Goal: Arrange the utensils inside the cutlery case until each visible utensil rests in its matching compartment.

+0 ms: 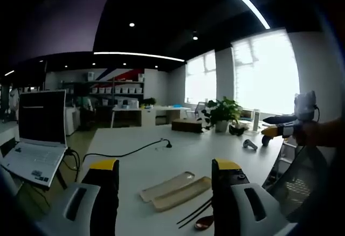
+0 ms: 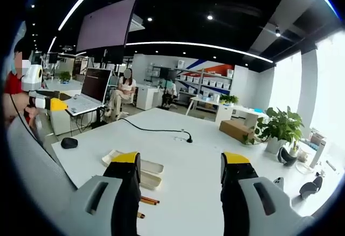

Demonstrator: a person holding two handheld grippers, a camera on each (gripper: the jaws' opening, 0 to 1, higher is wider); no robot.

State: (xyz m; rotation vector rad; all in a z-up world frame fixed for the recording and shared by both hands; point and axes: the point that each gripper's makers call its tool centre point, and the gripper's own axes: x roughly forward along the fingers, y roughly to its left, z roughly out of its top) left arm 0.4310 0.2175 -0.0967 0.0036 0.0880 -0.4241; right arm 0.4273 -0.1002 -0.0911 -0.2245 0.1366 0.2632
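Two beige oblong plastic case halves lie open on the white table, nothing visible inside. Just beside them rest dark chopsticks and a copper spoon. We hold both grippers above, jaws apart, empty. Thin chopsticks could roll when pinched.

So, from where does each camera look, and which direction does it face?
Left gripper view: rides on the left tool, open, facing across the white table to the windows; cutlery case, chopsticks and a spoon lie below; the right tool enters from the right.
Right gripper view: rides on the right tool, open, facing a laptop; the left tool and a person's hand enter from the left.
Shared: table, case, chopsticks, cable, potted plant, laptop.
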